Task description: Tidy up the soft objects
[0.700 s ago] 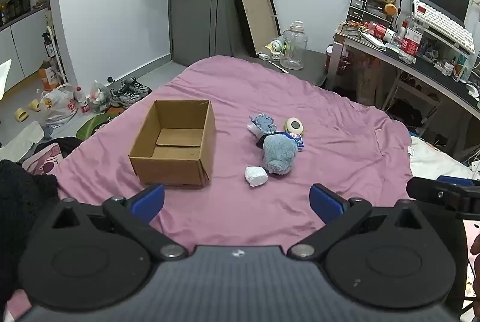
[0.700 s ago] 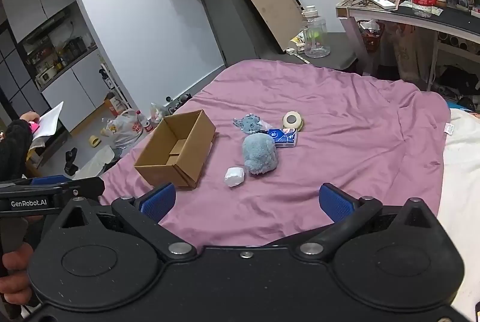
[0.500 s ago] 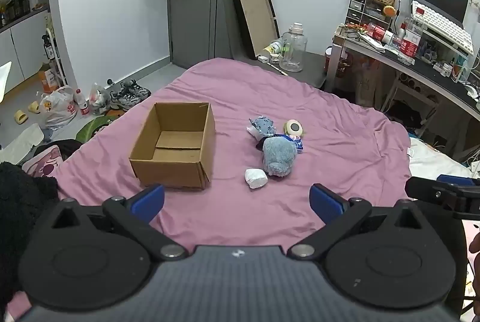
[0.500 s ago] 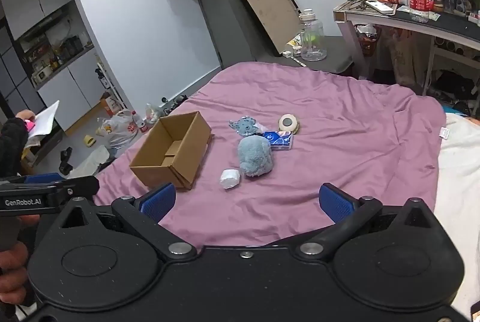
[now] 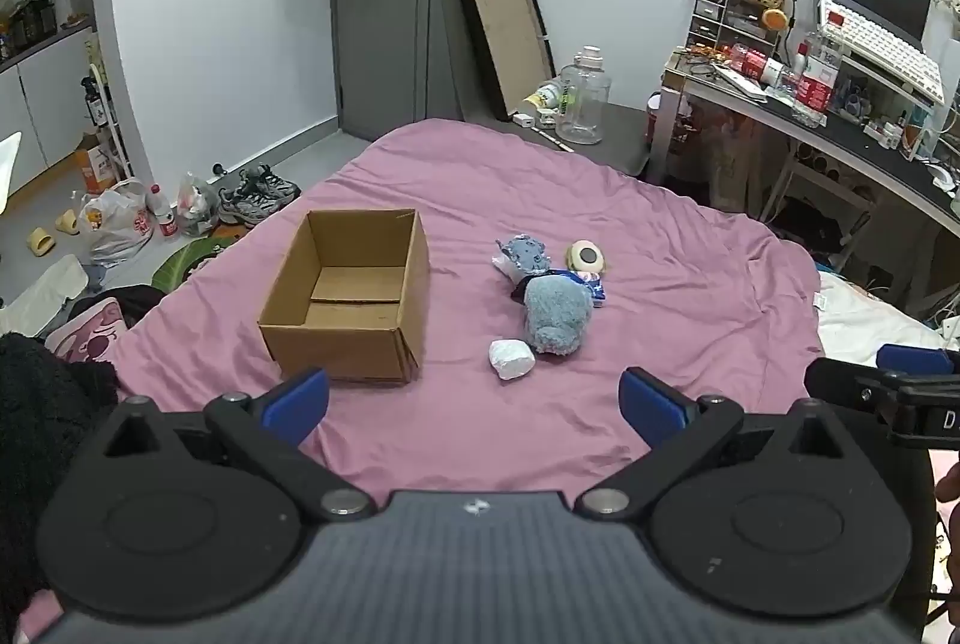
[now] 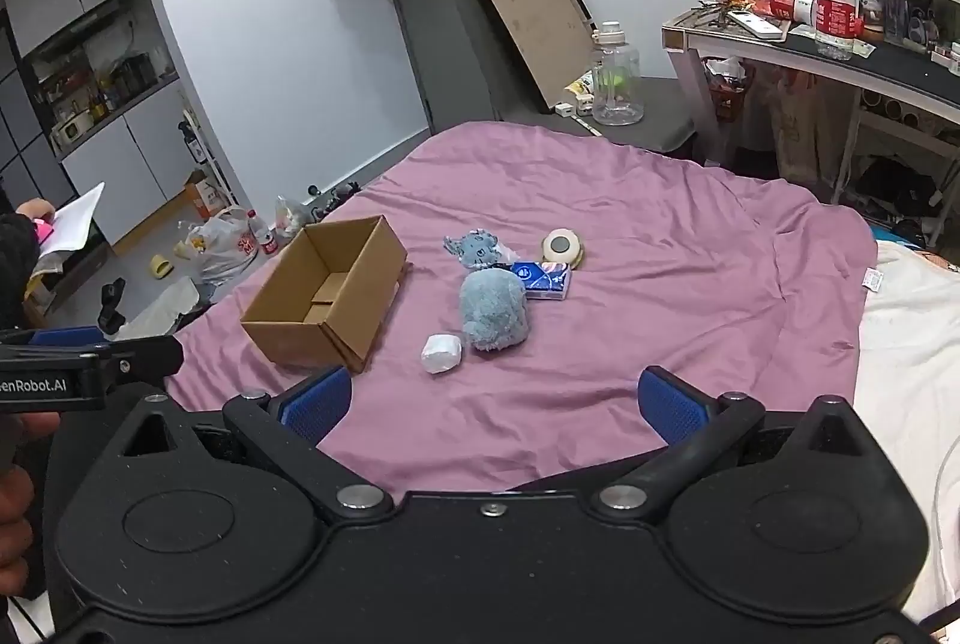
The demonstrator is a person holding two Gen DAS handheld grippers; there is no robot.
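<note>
**Soft objects grouped beside an open box; both grippers wide and empty**

The soft objects lie in a cluster at frame centre on the pink sheet [image 5: 690, 284]. The largest is a blue plush [image 5: 558, 314]; its long axis runs from lower frame to upper frame, leaning slightly right at the top in the left wrist view. Which end is the head cannot be told. A white wad [image 5: 511, 359] lies just beside its lower left edge, possibly touching. Above the plush sits a small blue-grey toy [image 5: 525, 251], partly masked by a pale wrapper; its shape is hard to make out. To the upper right is a cream round item [image 5: 585, 257] with a dark centre. A blue packet [image 6: 543, 279] lies between the round item and the plush; in the left wrist view the plush hides most of it.

The cardboard box [image 5: 354, 296] stands left of the cluster, apart from it, open side up and empty. Its long axis runs from lower frame to upper frame. In the right wrist view its near flap hangs open.

The left gripper [image 5: 474, 398] sits at lower frame, jaws spread wide, nothing between them. The right gripper [image 6: 492, 398] is likewise spread wide and empty. Both point down toward the sheet, well short of the cluster.

A sleeve [image 5: 42, 404] is cut off at the left edge. The desk [image 5: 840, 122] occupies the upper right, crowded with small items too fine to identify.
</note>
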